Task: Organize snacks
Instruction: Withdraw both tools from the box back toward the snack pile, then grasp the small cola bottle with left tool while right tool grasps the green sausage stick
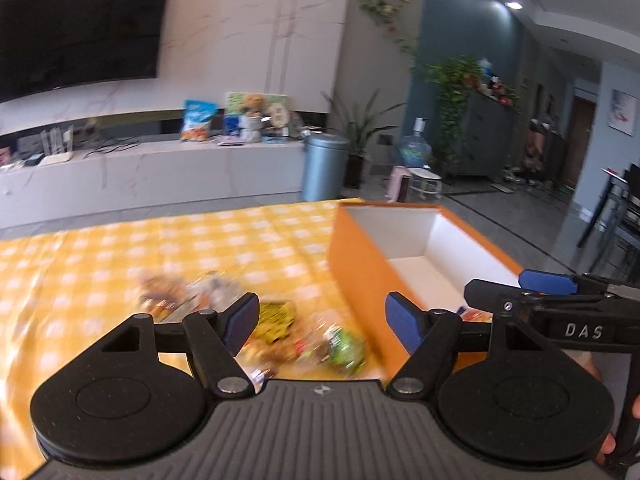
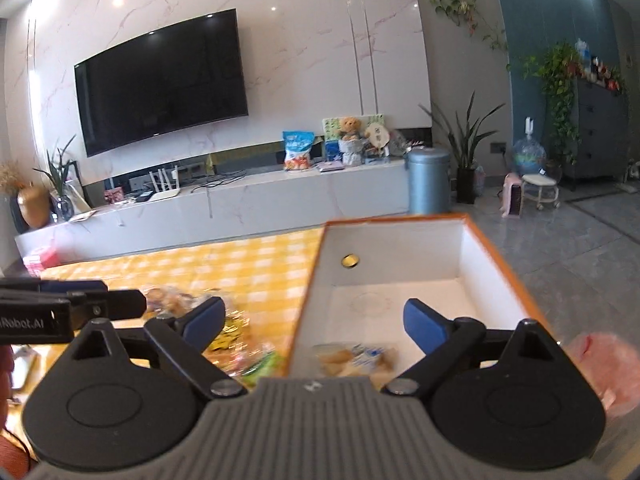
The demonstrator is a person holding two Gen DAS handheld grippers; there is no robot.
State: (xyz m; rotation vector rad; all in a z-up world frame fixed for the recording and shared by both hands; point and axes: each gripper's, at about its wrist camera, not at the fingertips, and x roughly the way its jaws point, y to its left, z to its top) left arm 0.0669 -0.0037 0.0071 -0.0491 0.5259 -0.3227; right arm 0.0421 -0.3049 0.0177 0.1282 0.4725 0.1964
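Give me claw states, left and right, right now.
Left claw: open, holding nothing, above the loose snacks.
Right claw: open, holding nothing, over the orange box.

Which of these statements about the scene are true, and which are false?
1. The box is orange outside, white inside. True.
2. The box holds no snack. False: one snack packet lies in it.
3. Both grippers are open and hold nothing. True: left gripper, right gripper.
4. The tablecloth is blue. False: yellow and white checks.
5. Loose snacks lie on the tablecloth beside the box. True.
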